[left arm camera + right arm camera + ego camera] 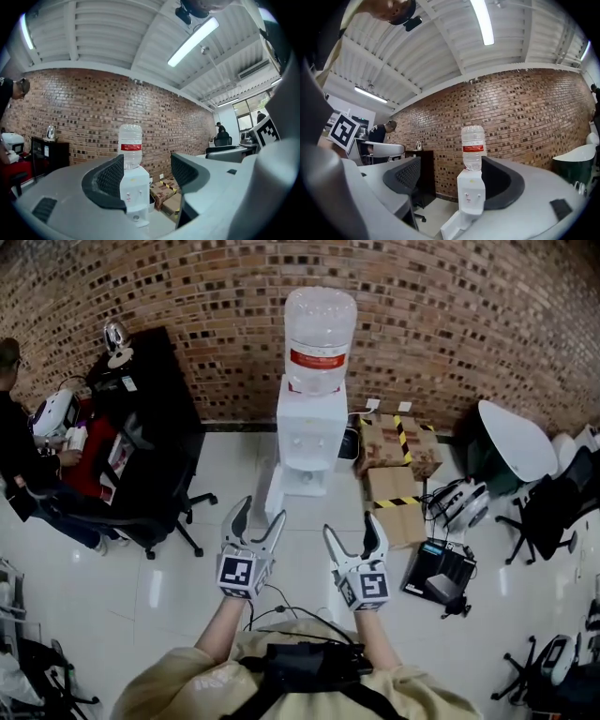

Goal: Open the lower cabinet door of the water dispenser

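Observation:
The white water dispenser [311, 432] stands against the brick wall with a clear bottle [320, 338] on top. Its lower cabinet door [274, 491] is swung out to the left; the right gripper view shows the door [455, 224] angled away from the body [470, 191]. My left gripper [262, 512] and right gripper [351, 525] are held side by side in front of the dispenser and well short of it. Both point level at it, jaws apart and empty. In the left gripper view the dispenser [135, 187] shows between the left gripper's [147, 174] jaws.
Cardboard boxes [399, 442] with yellow-black tape lie right of the dispenser. A black cabinet [145, 399] and an office chair [159, 512] stand to the left, with a seated person [19, 442] beyond. A black device [439, 575] and cables [274, 601] lie on the tiled floor.

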A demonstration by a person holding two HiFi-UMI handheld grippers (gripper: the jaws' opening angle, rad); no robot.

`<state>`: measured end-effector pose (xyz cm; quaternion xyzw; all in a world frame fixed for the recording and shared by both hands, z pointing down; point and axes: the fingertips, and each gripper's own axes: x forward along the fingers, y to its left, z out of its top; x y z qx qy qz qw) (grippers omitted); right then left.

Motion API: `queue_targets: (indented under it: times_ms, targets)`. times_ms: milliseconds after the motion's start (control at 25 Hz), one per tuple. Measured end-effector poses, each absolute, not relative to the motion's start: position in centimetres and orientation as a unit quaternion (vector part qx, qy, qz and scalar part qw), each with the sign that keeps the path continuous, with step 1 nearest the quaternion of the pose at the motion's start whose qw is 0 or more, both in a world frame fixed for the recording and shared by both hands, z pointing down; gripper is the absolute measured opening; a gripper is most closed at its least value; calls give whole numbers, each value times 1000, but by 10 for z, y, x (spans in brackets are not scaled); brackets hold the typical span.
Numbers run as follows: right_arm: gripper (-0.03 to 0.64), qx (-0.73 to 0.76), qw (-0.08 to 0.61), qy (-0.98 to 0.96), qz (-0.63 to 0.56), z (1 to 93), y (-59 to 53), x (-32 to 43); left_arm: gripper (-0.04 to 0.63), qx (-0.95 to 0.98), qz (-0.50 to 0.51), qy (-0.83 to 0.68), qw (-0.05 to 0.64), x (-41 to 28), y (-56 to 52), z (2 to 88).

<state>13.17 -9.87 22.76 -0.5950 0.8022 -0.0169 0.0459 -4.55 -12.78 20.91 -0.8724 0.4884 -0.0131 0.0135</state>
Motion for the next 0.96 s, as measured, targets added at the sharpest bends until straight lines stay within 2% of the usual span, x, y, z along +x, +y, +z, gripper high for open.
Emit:
queue_targets:
  times_ms: [280,960]
  targets:
    - [420,-579,41,814,-11,224,-100,140,298,-865,-10,502,20,-26,-124,213]
    - [420,-579,48,814,8,216,-122,137,298,-863,-5,505,8,-34,-140,225]
